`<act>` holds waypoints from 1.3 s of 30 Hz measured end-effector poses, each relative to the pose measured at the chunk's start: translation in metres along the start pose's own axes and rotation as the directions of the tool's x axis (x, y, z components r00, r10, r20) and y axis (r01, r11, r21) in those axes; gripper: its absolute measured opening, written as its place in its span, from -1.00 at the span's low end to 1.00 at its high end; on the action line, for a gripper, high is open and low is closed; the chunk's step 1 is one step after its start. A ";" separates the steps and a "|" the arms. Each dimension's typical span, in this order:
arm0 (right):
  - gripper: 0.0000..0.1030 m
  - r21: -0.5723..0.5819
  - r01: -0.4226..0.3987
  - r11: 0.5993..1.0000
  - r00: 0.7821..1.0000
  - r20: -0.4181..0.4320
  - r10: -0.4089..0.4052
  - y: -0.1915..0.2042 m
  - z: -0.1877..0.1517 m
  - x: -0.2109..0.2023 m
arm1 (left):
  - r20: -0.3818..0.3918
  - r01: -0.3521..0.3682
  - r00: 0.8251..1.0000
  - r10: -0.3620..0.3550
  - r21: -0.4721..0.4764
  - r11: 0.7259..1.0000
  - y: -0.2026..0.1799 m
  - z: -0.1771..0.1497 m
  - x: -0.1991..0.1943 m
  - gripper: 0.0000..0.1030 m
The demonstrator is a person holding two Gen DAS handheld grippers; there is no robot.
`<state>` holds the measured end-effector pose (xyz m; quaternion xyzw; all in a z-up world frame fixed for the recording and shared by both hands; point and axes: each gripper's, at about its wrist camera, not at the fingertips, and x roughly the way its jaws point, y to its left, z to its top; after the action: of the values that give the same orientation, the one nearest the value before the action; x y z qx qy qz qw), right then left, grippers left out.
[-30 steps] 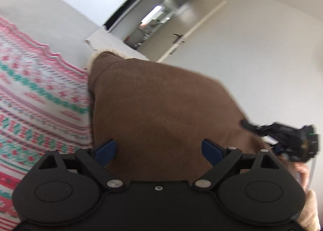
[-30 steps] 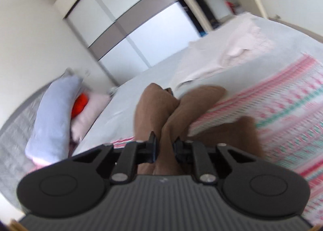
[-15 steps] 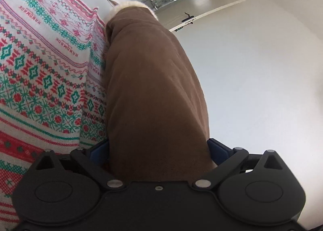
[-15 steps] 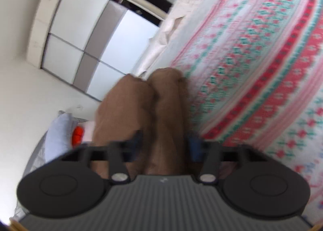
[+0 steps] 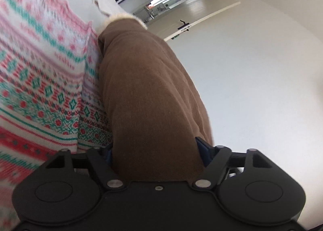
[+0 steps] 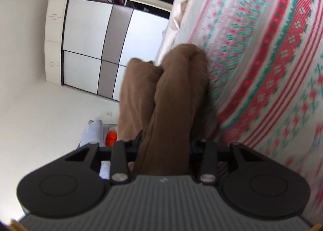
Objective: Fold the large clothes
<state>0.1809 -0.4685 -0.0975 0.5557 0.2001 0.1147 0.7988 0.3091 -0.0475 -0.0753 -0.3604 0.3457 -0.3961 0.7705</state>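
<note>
Two grippers are each holding a part of the same brown coat (image 5: 149, 98). The left gripper (image 5: 156, 153) is pinching a thick, wide bunch of the brown cloth; its jaws have just been closing, and the blue pads (image 5: 203, 150) are pressing on both sides of the cloth. The coat is running away from this gripper toward a fluffy cream edge (image 5: 121, 17) at its far end. The right gripper (image 6: 164, 146) is pinching a thinner fold of the coat (image 6: 173, 98); its jaws have also just been closing, with the cloth sitting between them. Another rolled part of the coat is bulging just beside that fold. The coat is lying on the edge of a blanket (image 5: 40, 81) with red, pink and green patterns, which is covering a bed. A pale crumpled cloth (image 6: 179, 11) is lying farther along the bed. A big white and grey wardrobe (image 6: 97, 43) is standing by the wall, and a blue pillow (image 6: 90, 132) and something orange (image 6: 112, 138) are showing near it. An open door (image 5: 199, 21) is showing in the left view.
</note>
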 end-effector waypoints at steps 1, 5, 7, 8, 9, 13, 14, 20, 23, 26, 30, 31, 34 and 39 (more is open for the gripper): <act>-0.27 -0.018 0.009 1.000 1.000 -0.006 -0.009 0.014 -0.007 -0.004 | 0.002 -0.018 1.000 0.018 0.011 1.000 -0.009 -0.003 -0.011 0.39; -0.27 -0.047 0.023 0.999 0.998 -0.052 -0.025 0.060 -0.043 -0.018 | -0.028 -0.080 0.996 0.080 -0.011 0.997 -0.032 -0.008 -0.069 0.38; -0.27 -0.049 0.018 0.999 0.996 -0.091 -0.023 0.076 -0.067 -0.025 | -0.038 -0.110 0.993 0.108 -0.041 0.993 -0.038 -0.008 -0.105 0.38; -0.27 -0.051 0.020 0.998 0.993 -0.112 -0.026 0.082 -0.080 -0.028 | -0.042 -0.127 0.991 0.125 -0.047 0.991 -0.040 -0.010 -0.123 0.38; -0.27 -0.054 0.025 0.998 0.991 -0.133 -0.032 0.087 -0.093 -0.031 | -0.050 -0.143 0.989 0.140 -0.051 0.988 -0.042 -0.013 -0.142 0.38; -0.08 -0.027 0.133 0.991 0.966 -0.218 -0.135 0.085 -0.146 -0.041 | -0.088 -0.238 0.968 0.236 -0.017 0.971 -0.041 -0.037 -0.199 0.45; 0.17 -0.030 0.184 0.983 0.957 -0.222 -0.186 0.078 -0.157 -0.044 | -0.100 -0.271 0.958 0.270 0.002 0.963 -0.036 -0.046 -0.206 0.54; 0.36 -0.032 0.167 0.985 0.980 -0.108 -0.170 0.080 -0.169 -0.083 | 0.037 -0.379 0.925 0.377 0.096 0.920 -0.035 -0.081 -0.231 0.70; 0.38 -0.165 0.131 0.978 0.990 -0.028 -0.137 0.110 -0.170 -0.112 | 0.152 -0.383 0.922 0.357 0.212 0.899 -0.052 -0.092 -0.248 0.70; 0.32 -0.210 0.020 0.977 0.999 -0.044 -0.030 0.130 -0.171 -0.130 | 0.214 -0.363 0.925 0.315 0.240 0.900 -0.062 -0.097 -0.256 0.70; 0.29 -0.259 0.049 0.965 0.985 -0.146 -0.089 0.138 -0.184 -0.117 | 0.275 -0.312 0.934 0.227 0.321 0.894 -0.077 -0.104 -0.255 0.70; 0.25 -0.256 0.086 0.963 0.975 -0.176 -0.134 0.135 -0.186 -0.108 | 0.284 -0.312 0.934 0.219 0.344 0.886 -0.080 -0.107 -0.255 0.70; 0.05 -0.274 0.175 0.946 0.936 -0.251 -0.246 0.123 -0.201 -0.089 | 0.288 -0.312 0.935 0.209 0.384 0.869 -0.085 -0.112 -0.252 0.66; -0.68 -0.328 0.047 0.943 0.945 -0.291 -0.148 0.138 -0.227 -0.086 | 0.316 -0.290 0.935 0.162 0.419 0.860 -0.091 -0.116 -0.245 0.66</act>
<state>0.0074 -0.2630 -0.0211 0.3843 0.3301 0.1913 0.8407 0.0721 0.0921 0.0025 -0.1749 0.1742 -0.3196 0.9148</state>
